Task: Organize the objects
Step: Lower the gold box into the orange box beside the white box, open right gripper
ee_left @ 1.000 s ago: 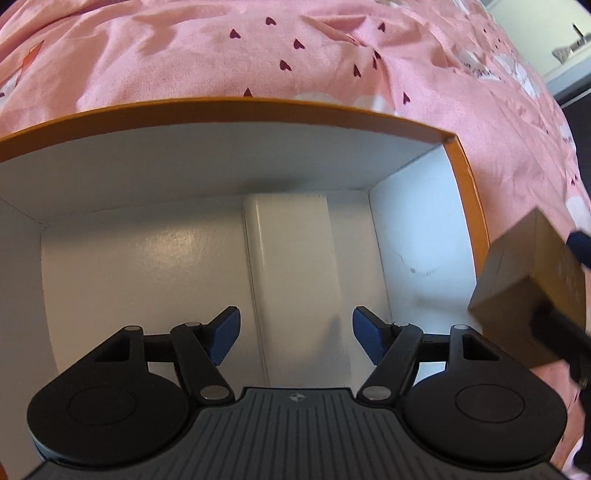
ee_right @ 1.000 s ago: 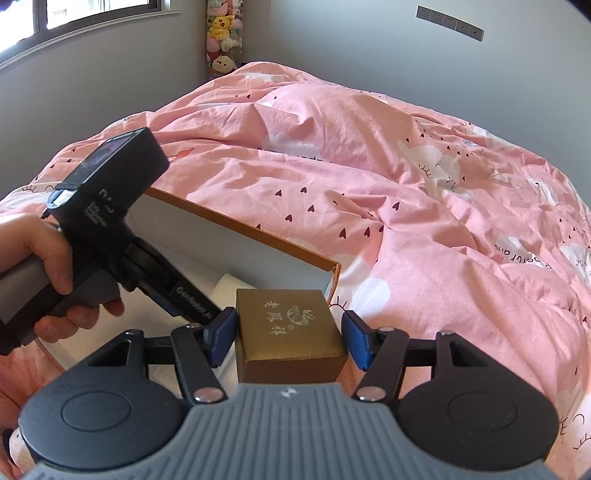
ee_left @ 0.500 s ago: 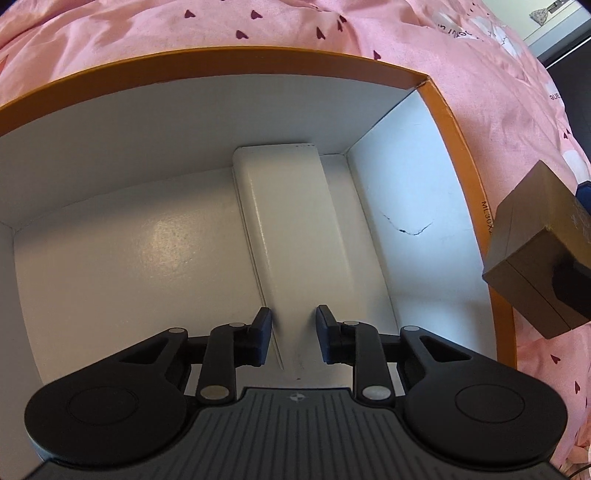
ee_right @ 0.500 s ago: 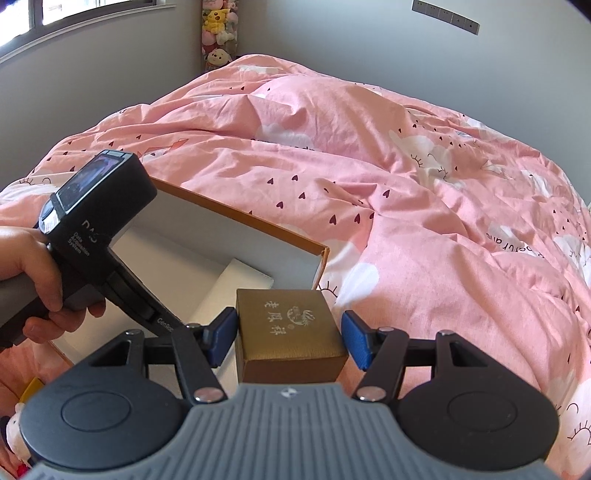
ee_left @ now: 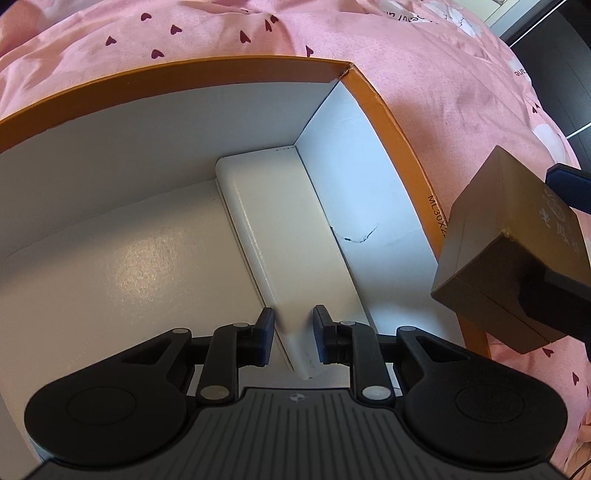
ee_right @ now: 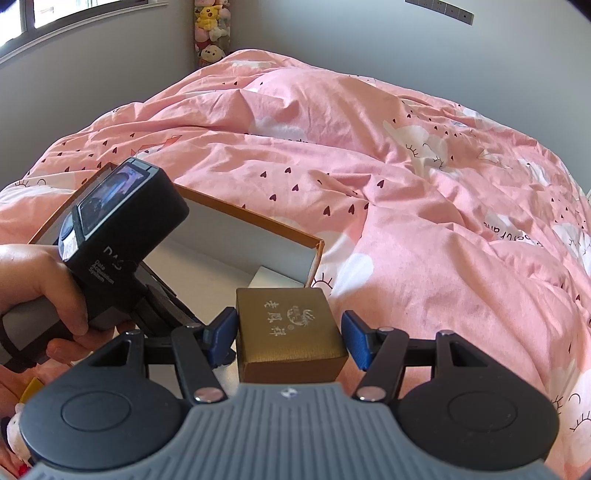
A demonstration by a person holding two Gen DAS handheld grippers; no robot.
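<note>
An orange box (ee_left: pixel 391 122) with a white inside lies on the pink bed; it also shows in the right wrist view (ee_right: pixel 295 232). A long white slab (ee_left: pixel 280 236) lies in it along the right wall. My left gripper (ee_left: pixel 293 325) is inside the box, jaws narrowed to a small gap above the slab's near end, holding nothing. My right gripper (ee_right: pixel 290 332) is shut on a gold-brown gift box (ee_right: pixel 291 328) with silver characters, held just outside the orange box's right wall (ee_left: pixel 506 251).
Pink bedding with dark hearts (ee_right: pixel 406 177) surrounds the box. Grey walls and a column of plush toys (ee_right: pixel 210 29) stand at the back. A hand (ee_right: pixel 33 280) holds the left gripper's black body (ee_right: pixel 118 221).
My left gripper's jaws went from wide open to nearly closed, and it drew back and turned over the slab. My right gripper kept its hold on the gold box and came closer to the orange box.
</note>
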